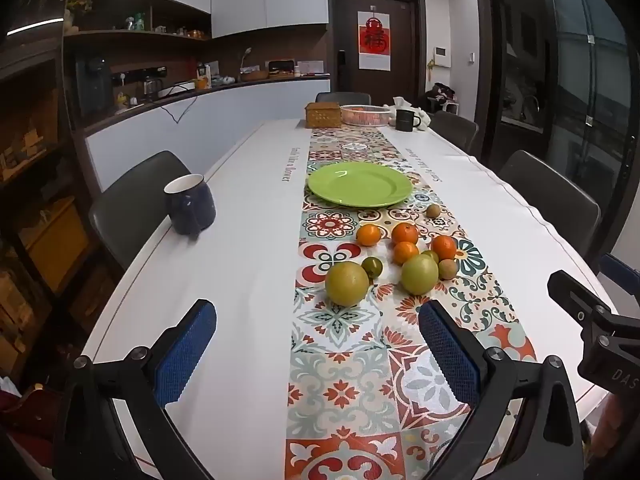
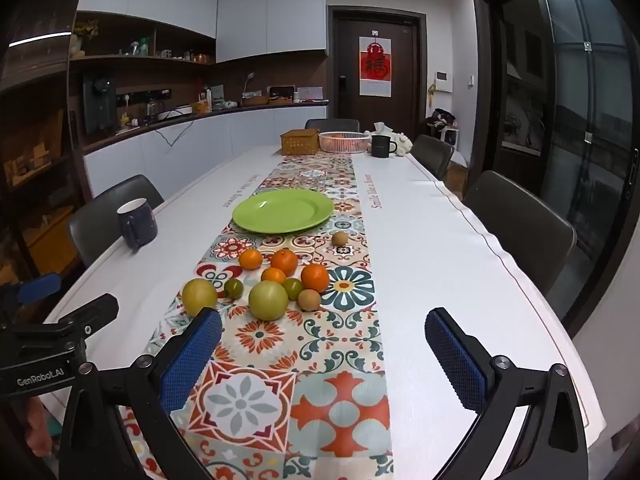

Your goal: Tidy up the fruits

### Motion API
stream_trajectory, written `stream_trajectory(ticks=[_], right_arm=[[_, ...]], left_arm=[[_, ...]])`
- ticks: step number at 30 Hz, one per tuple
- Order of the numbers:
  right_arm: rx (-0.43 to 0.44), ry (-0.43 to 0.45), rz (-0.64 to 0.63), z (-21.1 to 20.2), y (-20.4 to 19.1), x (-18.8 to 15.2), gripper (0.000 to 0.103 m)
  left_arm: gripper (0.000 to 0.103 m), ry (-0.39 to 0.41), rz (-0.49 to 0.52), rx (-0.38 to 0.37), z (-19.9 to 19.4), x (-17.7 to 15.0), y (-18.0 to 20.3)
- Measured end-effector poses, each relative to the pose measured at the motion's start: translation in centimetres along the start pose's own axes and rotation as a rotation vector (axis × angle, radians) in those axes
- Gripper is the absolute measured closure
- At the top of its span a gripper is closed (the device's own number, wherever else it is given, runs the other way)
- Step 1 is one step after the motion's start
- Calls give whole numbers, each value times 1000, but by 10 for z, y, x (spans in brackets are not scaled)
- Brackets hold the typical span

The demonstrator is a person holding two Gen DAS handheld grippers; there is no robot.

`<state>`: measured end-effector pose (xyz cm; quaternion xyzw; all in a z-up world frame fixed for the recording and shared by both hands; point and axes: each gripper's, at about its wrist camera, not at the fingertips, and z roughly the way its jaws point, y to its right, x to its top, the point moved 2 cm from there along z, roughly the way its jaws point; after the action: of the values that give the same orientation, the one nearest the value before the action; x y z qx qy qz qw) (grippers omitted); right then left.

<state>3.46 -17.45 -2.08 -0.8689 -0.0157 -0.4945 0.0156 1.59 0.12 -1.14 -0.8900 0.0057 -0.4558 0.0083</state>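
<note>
A cluster of fruit lies on the patterned runner (image 1: pixel 340 360): two large yellow-green fruits (image 1: pixel 347 283) (image 1: pixel 419 274), several oranges (image 1: pixel 405 233), small green ones (image 1: pixel 372 267) and brownish ones (image 1: pixel 447 269). Behind them sits an empty green plate (image 1: pixel 360 184). My left gripper (image 1: pixel 318 350) hovers open in front of the fruit, nothing between its blue pads. In the right wrist view the same fruit (image 2: pixel 268 300) and the plate (image 2: pixel 283 211) show, and my right gripper (image 2: pixel 324 354) stands open near the table's front, also empty.
A dark blue mug (image 1: pixel 190 209) stands near the table's left edge. At the far end are a woven box (image 1: pixel 323 115), a white basket (image 1: pixel 366 114) and a black mug (image 1: pixel 406 119). Dark chairs (image 1: pixel 554 196) line both sides. The other gripper's body (image 1: pixel 592 320) shows at the right edge.
</note>
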Motion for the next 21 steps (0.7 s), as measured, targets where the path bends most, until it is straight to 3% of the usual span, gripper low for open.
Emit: stream_trajectory(ticks=[21], right_arm=[[3, 2, 4, 2, 0, -2, 0]], left_arm=[[0, 5, 5, 12, -2, 2, 0]])
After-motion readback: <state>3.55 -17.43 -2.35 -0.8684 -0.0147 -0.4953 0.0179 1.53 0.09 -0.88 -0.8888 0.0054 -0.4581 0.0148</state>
